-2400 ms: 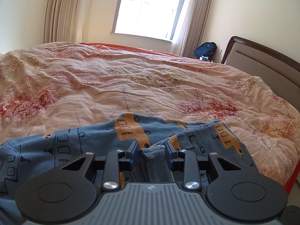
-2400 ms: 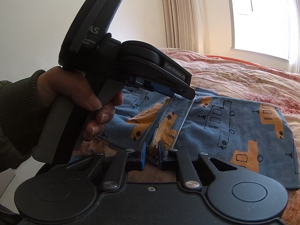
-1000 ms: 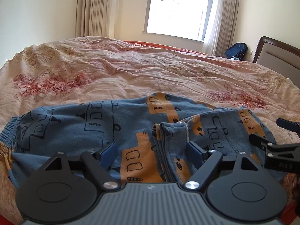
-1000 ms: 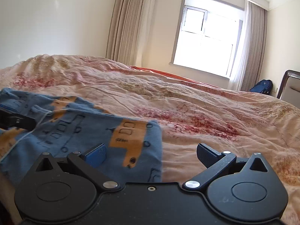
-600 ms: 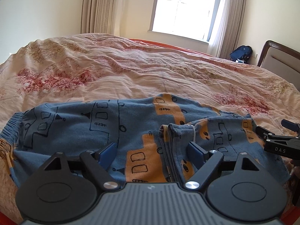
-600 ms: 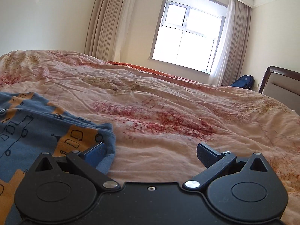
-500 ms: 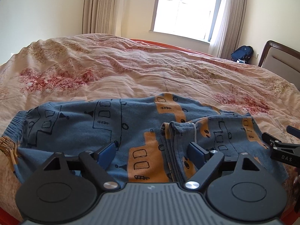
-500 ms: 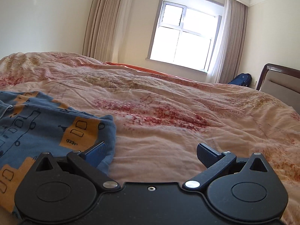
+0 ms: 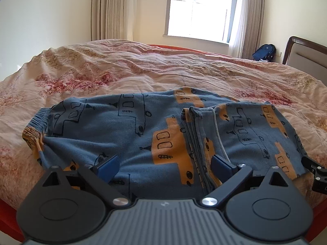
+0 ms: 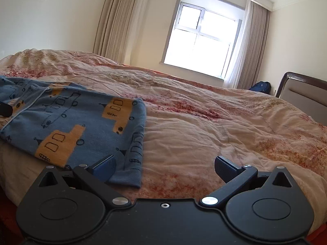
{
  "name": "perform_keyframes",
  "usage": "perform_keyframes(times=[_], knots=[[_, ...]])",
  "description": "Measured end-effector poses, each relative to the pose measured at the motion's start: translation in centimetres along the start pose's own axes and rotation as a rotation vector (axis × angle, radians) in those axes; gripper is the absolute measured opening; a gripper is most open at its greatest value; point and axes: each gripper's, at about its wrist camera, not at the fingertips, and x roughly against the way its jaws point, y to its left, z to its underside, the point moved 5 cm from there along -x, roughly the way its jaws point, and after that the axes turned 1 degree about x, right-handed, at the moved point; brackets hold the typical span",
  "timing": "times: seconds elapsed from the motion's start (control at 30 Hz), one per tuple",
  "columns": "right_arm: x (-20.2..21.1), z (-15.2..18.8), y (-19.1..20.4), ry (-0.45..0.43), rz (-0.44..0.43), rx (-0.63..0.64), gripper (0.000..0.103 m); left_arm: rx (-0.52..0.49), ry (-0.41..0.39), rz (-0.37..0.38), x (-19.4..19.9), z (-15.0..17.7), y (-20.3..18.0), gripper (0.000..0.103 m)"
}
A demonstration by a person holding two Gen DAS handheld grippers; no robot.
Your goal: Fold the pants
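Pants point(image 9: 143, 134) folded on quilt point(image 9: 143, 65) | left hand-held gripper point(image 9: 165, 164) wide, empty | right hand-held gripper point(image 10: 165, 164) wide, empty | writing: none legible

Left gripper point(image 9: 165, 166): grey ribbed housing plate at the bottom edge, small pale emblem at its top centre. Two black rounded side lobes, each with a shallow circular recess and a triangular cut-out above it. Black link arms ran from silver round-head pivot screws near the plate up to smaller silver screws by the fingers. Finger pads point(image 9: 108, 166) were blue, flat and rectangular.

Right gripper point(image 10: 165, 168): same layout, but the central plate was smooth black with one small recessed screw at top centre. Left pad blue; the right one looked dark. Fine dust specks showed on the black surfaces.
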Motion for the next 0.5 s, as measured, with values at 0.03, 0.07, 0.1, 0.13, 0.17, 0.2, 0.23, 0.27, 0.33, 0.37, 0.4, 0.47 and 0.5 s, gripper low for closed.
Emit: perform_keyframes(times=[0.03,0.07,0.1,0.13,0.17,0.2,0.23,0.27,0.33,0.37,0.4,0.47,0.5], knots=[[0.4,-0.4,0.4,-0.017,-0.013,0.002,0.102,0.007,0.001,0.003,0.1,0.1,0.2,0.1],[0.7,-0.9,0.8,-0.035,-0.03,0.004,0.102,0.016,0.001,0.007,0.3,0.1,0.3,0.1],[1.0,-1.4,1.4,-0.046,-0.047,0.006,0.102,0.032,-0.007,0.012,0.7,0.2,0.6,0.1],[1.3,-1.7,2.0,-0.055,-0.069,0.01,0.102,0.051,-0.018,0.016,1.2,0.2,0.9,0.1],[1.5,-2.1,2.8,-0.063,-0.096,0.017,0.102,0.065,-0.023,0.016,1.6,0.3,1.2,0.1],[1.6,-2.4,3.6,-0.069,-0.122,0.025,0.102,0.083,-0.028,0.014,2.1,0.4,1.8,0.1],[1.7,-2.7,4.4,-0.073,-0.146,0.037,0.102,0.097,-0.036,0.009,2.6,0.5,2.2,0.101],[1.7,-2.9,5.3,-0.076,-0.17,0.051,0.102,0.116,-0.051,-0.006,3.3,0.6,3.0,0.102],[1.6,-3.5,7.0,-0.082,-0.211,0.071,0.102,0.147,-0.078,-0.046,4.3,0.8,4.4,0.102],[1.5,-3.7,7.9,-0.087,-0.233,0.076,0.102,0.163,-0.087,-0.067,4.7,1.0,5.1,0.102],[1.5,-4.0,8.8,-0.092,-0.254,0.079,0.102,0.175,-0.093,-0.086,5.0,1.1,5.9,0.102],[1.3,-4.5,10.5,-0.096,-0.297,0.084,0.102,0.201,-0.102,-0.123,5.4,1.4,7.5,0.102],[1.2,-4.7,11.3,-0.099,-0.315,0.091,0.102,0.214,-0.103,-0.14,5.5,1.6,8.2,0.102]])
